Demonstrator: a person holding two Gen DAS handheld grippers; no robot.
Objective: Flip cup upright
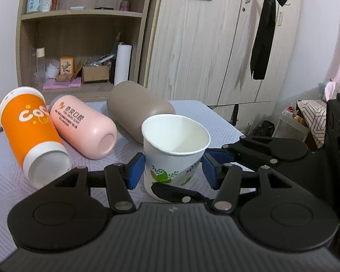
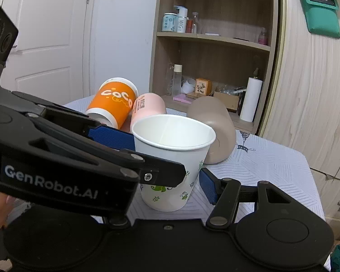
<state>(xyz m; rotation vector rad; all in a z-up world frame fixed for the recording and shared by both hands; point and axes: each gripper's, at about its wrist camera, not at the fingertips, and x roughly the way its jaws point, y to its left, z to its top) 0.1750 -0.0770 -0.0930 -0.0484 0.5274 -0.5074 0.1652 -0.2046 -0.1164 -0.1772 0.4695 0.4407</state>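
A white paper cup with green leaf prints (image 1: 172,156) stands upright on the table, mouth up; it also shows in the right wrist view (image 2: 172,158). My left gripper (image 1: 173,170) is open, its blue pads (image 1: 136,170) on either side of the cup with small gaps. My right gripper (image 2: 170,165) also straddles the cup; its right pad (image 2: 207,187) stands just off the cup wall, and its left finger is hidden behind the left gripper's arm (image 2: 79,158). The right gripper's finger (image 1: 249,151) shows beside the cup in the left wrist view.
Three cups lie on their sides on the patterned tablecloth (image 1: 2,181) behind the paper cup: an orange one (image 1: 31,133), a pink one (image 1: 83,127) and a taupe one (image 1: 136,108). A wooden shelf unit (image 1: 83,45) and a wardrobe (image 1: 215,45) stand behind. The table's right edge (image 2: 310,181) is close.
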